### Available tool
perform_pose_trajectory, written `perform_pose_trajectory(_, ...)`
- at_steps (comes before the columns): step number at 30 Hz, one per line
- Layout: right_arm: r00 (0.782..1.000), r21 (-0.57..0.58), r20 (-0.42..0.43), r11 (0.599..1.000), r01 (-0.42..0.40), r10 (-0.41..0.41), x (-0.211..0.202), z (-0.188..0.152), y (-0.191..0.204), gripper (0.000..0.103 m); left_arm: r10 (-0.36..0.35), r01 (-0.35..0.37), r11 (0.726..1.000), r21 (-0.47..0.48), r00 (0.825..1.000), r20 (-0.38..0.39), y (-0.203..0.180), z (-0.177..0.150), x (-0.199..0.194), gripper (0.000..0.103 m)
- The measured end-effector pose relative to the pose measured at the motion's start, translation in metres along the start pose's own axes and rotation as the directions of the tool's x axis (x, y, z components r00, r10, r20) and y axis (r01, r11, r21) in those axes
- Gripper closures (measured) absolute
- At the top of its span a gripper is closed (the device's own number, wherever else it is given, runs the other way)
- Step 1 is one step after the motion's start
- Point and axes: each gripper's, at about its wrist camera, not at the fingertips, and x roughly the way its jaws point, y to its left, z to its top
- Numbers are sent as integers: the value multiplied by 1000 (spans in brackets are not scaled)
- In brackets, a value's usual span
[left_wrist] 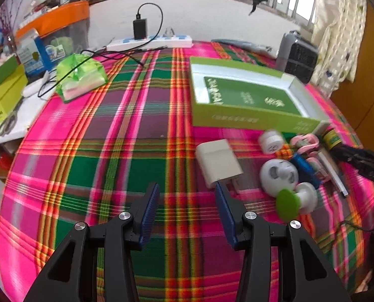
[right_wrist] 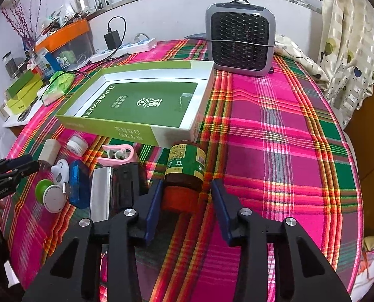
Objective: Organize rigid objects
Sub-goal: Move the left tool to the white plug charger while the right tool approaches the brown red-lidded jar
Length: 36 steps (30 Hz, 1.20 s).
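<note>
A brown bottle with a green label and a red cap lies on the plaid cloth, cap toward me, between the fingers of my right gripper. The left pad touches the cap, while the right pad stands a little off it, so the gripper is open. Just behind the bottle is an open green and white box. My left gripper hangs open over bare cloth, its right fingertip next to a white plug adapter. The same box is seen farther back.
Small items are clustered left of the bottle: a metal case, a blue device, a pink clip, a white jar and a green-capped disc. A grey fan heater stands at the back, with a power strip and a green bag.
</note>
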Motion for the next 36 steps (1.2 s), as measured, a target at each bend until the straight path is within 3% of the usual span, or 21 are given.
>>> perform_pose_trajectory(6,1000,19,-3,1000,-1,1,2,2,-3,62,-40,40,999,-23,999,16,-10,11,-1,59)
perform_pose_trajectory(36,999,5,-1,999,45,-45,10,5,-1,62,41,-41,999,-5,998,-48,-26,26,38,59)
